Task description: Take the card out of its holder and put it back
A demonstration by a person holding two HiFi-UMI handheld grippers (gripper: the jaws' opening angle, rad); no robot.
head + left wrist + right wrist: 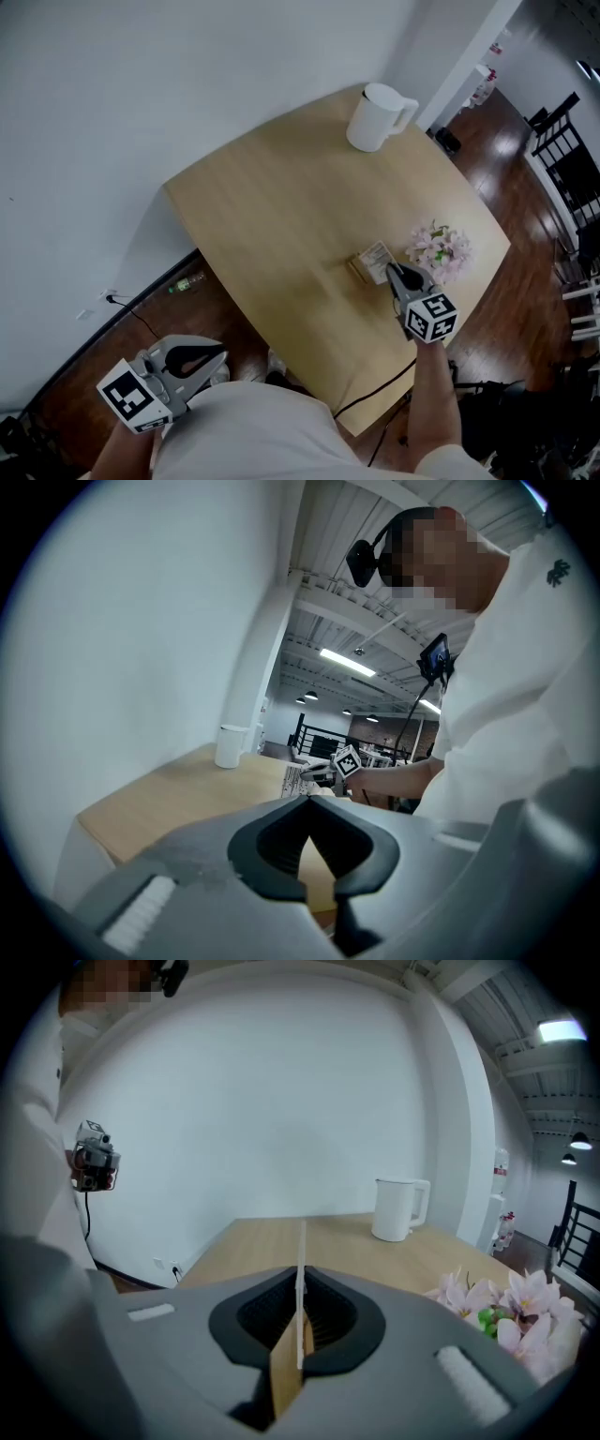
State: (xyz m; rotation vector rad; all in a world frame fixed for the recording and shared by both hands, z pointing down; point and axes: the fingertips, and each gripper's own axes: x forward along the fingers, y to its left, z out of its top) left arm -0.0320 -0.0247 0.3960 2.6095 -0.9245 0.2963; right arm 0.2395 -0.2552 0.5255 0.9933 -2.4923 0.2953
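Observation:
On the wooden table (281,216) a small wooden card holder (357,270) stands near the right edge, with a white printed card (378,254) at it. My right gripper (392,271) reaches the card from the near side. In the right gripper view the card (301,1241) runs edge-on between the jaws of this gripper (301,1274), which is shut on it. Whether the card sits in the holder's slot I cannot tell. My left gripper (220,356) hangs off the table at the lower left beside the person's body, its tips (307,799) together and nothing in them.
A white kettle (378,116) stands at the table's far corner. Pink flowers (439,249) sit just right of the holder, close to my right gripper. A black cable (375,384) hangs off the near edge. Dark chairs (567,159) stand on the wood floor at right.

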